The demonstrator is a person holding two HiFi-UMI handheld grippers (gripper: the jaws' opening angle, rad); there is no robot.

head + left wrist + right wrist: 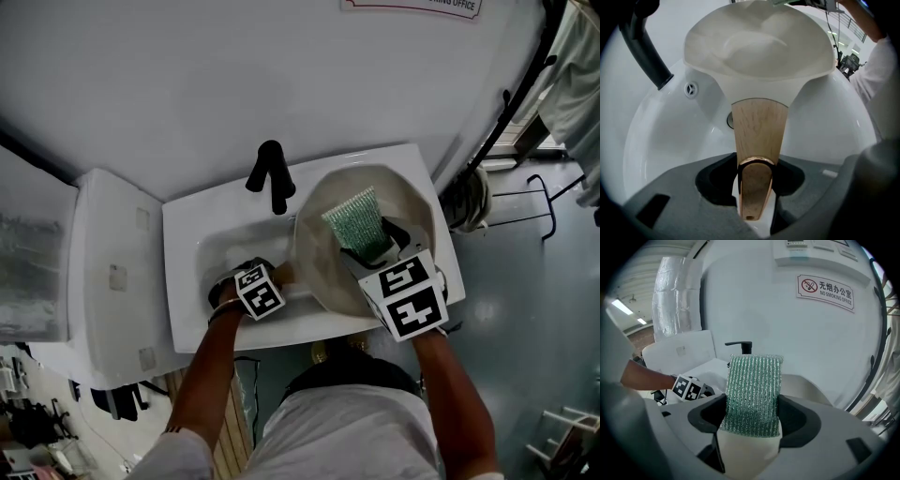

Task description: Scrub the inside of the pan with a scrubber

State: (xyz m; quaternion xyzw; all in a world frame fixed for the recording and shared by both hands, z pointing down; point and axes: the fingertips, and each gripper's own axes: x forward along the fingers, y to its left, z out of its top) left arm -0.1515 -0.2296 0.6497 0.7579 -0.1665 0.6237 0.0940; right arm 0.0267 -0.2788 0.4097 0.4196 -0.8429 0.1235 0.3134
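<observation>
Item 1, nearest: left gripper [756, 206], its jaws closed on the end of the wooden handle [758, 133], which runs straight out between them.

Item 2: right gripper [752, 427], clamped on a green scrubber [754, 390]. The green mesh face stands clear above the jaws, with a pale sponge backing below.

Item 3: pan [412, 211], cream-coloured and deep. It is tipped over the right side of the white sink [216, 244], with the scrubber already down inside its bowl.

Item 4, behind: black tap [269, 173], then a white wall with a no-smoking sign [826, 290].

Handling note, as a judgement: scrubbing looks to be just under way. The mesh face should be kept flat to the inner wall and worked in overlapping circles from the floor up to the rim. The handle hand should brace firmly against each push (a deep pan held by its handle end will want to swing). The pan should stay over the basin.
</observation>
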